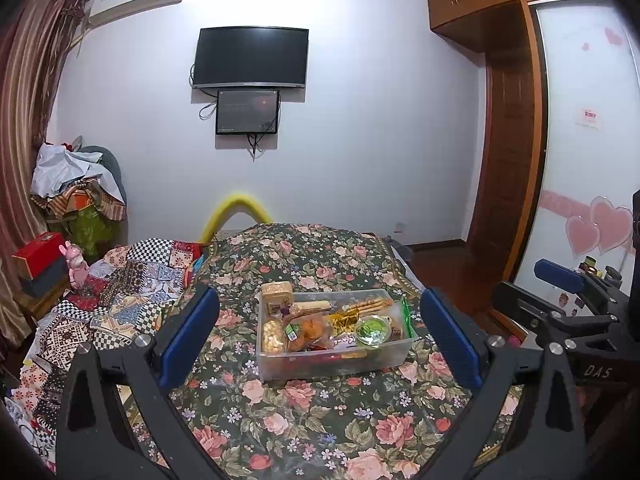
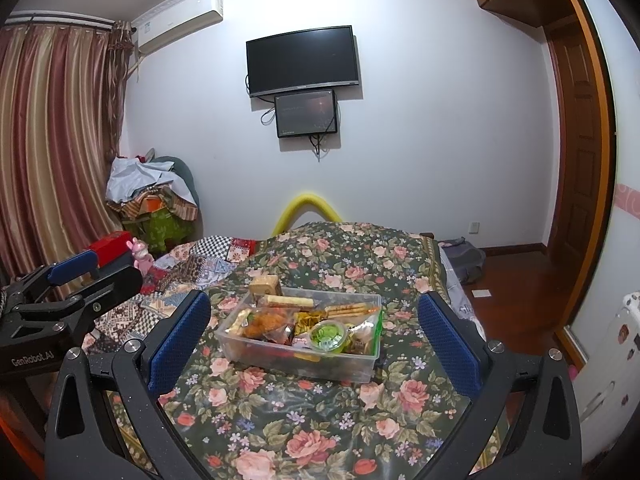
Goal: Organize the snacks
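Note:
A clear plastic box [image 1: 280, 360] full of snacks stands on the floral cloth [image 1: 304, 420]. In it lie a green-lidded cup [image 1: 372, 330], biscuit sticks [image 1: 366, 305], an orange pastry pack [image 1: 308, 330] and a tan biscuit pack [image 1: 277, 294] at its far left corner. My left gripper [image 1: 320, 340] is open and empty, held short of the box. The box also shows in the right wrist view [image 2: 256, 350], with the green cup [image 2: 328, 335]. My right gripper [image 2: 316, 348] is open and empty, also held short of the box.
A patchwork quilt [image 1: 120, 300] lies left of the floral cloth. A pink toy rabbit [image 1: 76, 264] and a red box [image 1: 40, 250] stand at far left. The other gripper [image 1: 568, 304] shows at right. Wooden floor [image 2: 512, 276] lies to the right.

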Action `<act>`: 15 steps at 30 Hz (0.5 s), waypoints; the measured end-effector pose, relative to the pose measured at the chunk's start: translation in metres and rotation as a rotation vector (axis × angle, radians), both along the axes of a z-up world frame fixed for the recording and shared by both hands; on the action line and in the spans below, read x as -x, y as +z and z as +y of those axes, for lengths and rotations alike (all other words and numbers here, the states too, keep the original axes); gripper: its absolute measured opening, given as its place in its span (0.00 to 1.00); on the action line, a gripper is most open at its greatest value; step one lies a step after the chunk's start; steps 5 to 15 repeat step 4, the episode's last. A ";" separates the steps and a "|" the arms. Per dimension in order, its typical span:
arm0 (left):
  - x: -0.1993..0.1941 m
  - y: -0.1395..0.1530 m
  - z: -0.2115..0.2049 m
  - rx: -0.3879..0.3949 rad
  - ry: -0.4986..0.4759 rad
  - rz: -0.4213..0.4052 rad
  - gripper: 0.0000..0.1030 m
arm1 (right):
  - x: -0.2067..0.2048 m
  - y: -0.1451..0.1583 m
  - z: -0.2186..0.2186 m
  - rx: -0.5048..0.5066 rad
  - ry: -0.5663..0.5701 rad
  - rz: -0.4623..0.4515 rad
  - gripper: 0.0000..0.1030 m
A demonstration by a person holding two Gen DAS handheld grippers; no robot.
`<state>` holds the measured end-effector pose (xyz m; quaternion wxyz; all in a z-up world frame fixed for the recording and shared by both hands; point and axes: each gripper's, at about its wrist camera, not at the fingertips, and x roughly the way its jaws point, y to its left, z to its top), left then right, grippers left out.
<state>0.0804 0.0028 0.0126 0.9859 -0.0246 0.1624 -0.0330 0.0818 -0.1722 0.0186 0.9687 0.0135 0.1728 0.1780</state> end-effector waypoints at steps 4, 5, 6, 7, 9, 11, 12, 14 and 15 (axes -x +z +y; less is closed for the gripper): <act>-0.001 -0.002 -0.001 -0.002 0.001 0.009 0.99 | 0.000 0.000 0.000 -0.002 0.000 0.002 1.00; -0.001 -0.002 -0.001 -0.002 0.001 0.009 0.99 | 0.000 0.000 0.000 -0.002 0.000 0.002 1.00; -0.001 -0.002 -0.001 -0.002 0.001 0.009 0.99 | 0.000 0.000 0.000 -0.002 0.000 0.002 1.00; -0.001 -0.002 -0.001 -0.002 0.001 0.009 0.99 | 0.000 0.000 0.000 -0.002 0.000 0.002 1.00; -0.001 -0.002 -0.001 -0.002 0.001 0.009 0.99 | 0.000 0.000 0.000 -0.002 0.000 0.002 1.00; -0.001 -0.002 -0.001 -0.002 0.001 0.009 0.99 | 0.000 0.000 0.000 -0.002 0.000 0.002 1.00; -0.001 -0.002 -0.001 -0.002 0.001 0.009 0.99 | 0.000 0.000 0.000 -0.002 0.000 0.002 1.00; -0.001 -0.002 -0.001 -0.002 0.001 0.009 0.99 | 0.000 0.000 0.000 -0.002 0.000 0.002 1.00; -0.001 -0.002 -0.001 -0.002 0.001 0.009 0.99 | 0.000 0.000 0.000 -0.002 0.000 0.002 1.00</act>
